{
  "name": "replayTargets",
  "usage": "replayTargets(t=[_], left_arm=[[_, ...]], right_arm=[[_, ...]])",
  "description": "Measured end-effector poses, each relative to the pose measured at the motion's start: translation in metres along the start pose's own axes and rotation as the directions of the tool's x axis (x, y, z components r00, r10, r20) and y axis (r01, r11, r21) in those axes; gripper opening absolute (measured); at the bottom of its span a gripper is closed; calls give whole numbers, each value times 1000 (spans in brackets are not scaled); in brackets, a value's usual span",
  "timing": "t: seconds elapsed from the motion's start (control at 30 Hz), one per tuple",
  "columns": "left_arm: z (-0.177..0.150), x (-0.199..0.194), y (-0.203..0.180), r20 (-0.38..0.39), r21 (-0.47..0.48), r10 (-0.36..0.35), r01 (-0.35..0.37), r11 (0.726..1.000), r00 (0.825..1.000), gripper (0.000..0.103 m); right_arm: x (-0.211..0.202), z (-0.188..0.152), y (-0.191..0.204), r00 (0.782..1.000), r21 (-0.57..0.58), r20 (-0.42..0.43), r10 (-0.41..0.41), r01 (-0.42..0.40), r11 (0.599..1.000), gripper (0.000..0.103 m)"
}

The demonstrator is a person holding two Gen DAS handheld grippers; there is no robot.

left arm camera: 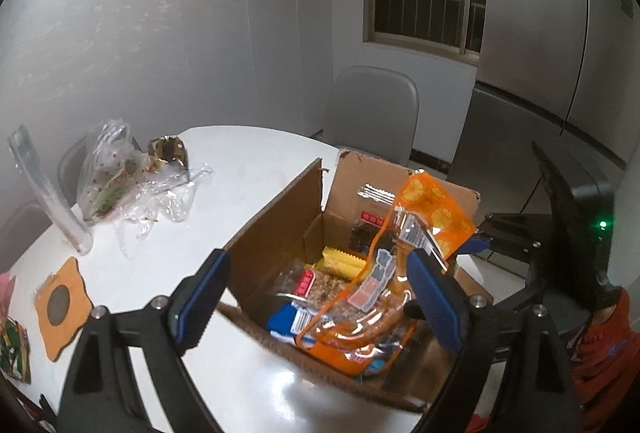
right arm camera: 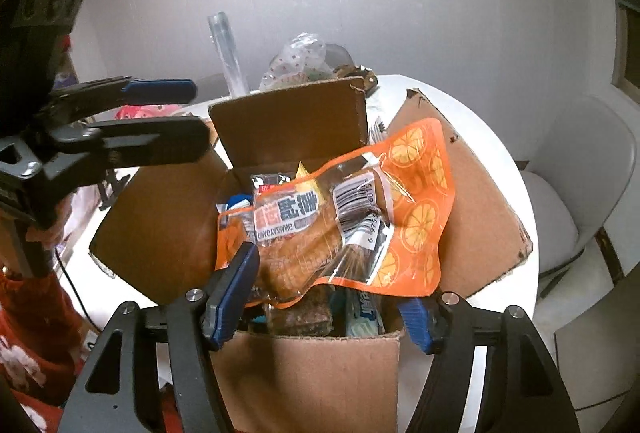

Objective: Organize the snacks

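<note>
Orange citrus-print plastic snack packet [right arm camera: 340,217] lay tilted atop other snacks, half-propped in open brown cardboard box [right arm camera: 312,365] on white round table [left arm camera: 248,161]. Right gripper [right arm camera: 324,297] straddled packet's lower edge, fingers spread wide, not pinching. Left gripper [left arm camera: 320,293] hung apart over box, holding nothing. Judgement: slippery crinkly film; best pinched at sealed edge, squeezed gently, contents likely crushable.
</note>
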State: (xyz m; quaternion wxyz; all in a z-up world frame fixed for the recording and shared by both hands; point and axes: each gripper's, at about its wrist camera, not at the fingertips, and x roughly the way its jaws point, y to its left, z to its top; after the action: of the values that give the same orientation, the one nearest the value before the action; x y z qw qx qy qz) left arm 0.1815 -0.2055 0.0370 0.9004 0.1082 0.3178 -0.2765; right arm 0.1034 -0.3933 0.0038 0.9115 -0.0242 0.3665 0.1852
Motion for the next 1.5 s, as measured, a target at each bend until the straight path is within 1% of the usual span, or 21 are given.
replayTargets(t=[0.07,0.17,0.2,0.27,0.43,0.53,0.57,0.63,0.73,0.83,0.87,0.9,0.93,1.0,1.07,1.13,1.17,1.2,1.27,1.4,1.5], left_arm=[[-6,-8,3,16,-8,1,0,1000,1000,87],[-14,-19,7,48,-25,-1,2,1000,999,87],[-16,-23,8,57,-32,-3,4,999,998,89],[-23,-33,12,91,-50,4,0,999,996,96],[-32,-56,15,156,-78,35,-23,997,987,99],[-38,-73,15,202,-100,66,-47,994,977,102],[-42,-79,15,220,-110,79,-56,992,972,102],[-47,-88,16,242,-126,102,-73,989,965,102],[-57,-102,17,280,-155,151,-110,982,948,102],[-68,-115,20,311,-196,219,-163,967,925,102],[-74,-120,22,320,-218,250,-186,958,914,102],[-77,-121,24,323,-231,266,-197,953,908,102],[-82,-124,25,327,-252,293,-215,943,899,102],[-94,-130,29,330,-306,368,-270,913,869,102],[-105,-133,33,324,-342,411,-299,891,852,102],[-113,-132,36,314,-358,422,-305,882,851,102],[-118,-129,38,305,-366,423,-304,879,853,102],[-120,-127,39,300,-369,422,-304,878,855,102],[-127,-121,41,285,-381,430,-310,871,857,102],[-134,-111,41,265,-384,439,-323,865,859,102],[-136,-103,40,247,-380,451,-343,859,857,102]], right_arm=[[2,1,2,1000,-10,-27,0,0,1000,68],[1,0,6,998,-29,-62,-11,9,1000,69],[0,-1,7,998,-32,-68,-13,10,999,69],[-4,-4,10,997,-39,-76,-21,18,999,69],[-23,-11,21,997,-55,-67,-46,42,998,70],[-37,-14,34,996,-79,-32,-79,76,994,74],[-42,-14,39,996,-88,-18,-83,81,993,76],[-53,-13,48,997,-105,9,-77,77,992,76],[-63,-10,66,996,-136,55,-68,75,988,77],[-68,-6,84,994,-170,101,-45,62,983,78],[-70,-5,92,991,-186,127,-47,70,980,80],[-70,-4,97,988,-198,148,-52,81,977,81],[-71,-4,103,982,-212,179,-58,96,973,82],[-72,-3,111,971,-226,233,-57,111,968,86],[-72,-3,116,959,-225,281,-30,96,970,90],[-72,-5,120,942,-219,334,-1,79,972,96],[-71,-5,121,935,-216,355,1,81,973,100],[-70,-6,122,926,-211,378,-3,89,973,103],[-68,-7,122,911,-194,413,-15,104,975,103],[-62,-13,121,878,-169,476,-54,151,974,103],[-60,-18,119,866,-149,492,-88,183,972,103]])
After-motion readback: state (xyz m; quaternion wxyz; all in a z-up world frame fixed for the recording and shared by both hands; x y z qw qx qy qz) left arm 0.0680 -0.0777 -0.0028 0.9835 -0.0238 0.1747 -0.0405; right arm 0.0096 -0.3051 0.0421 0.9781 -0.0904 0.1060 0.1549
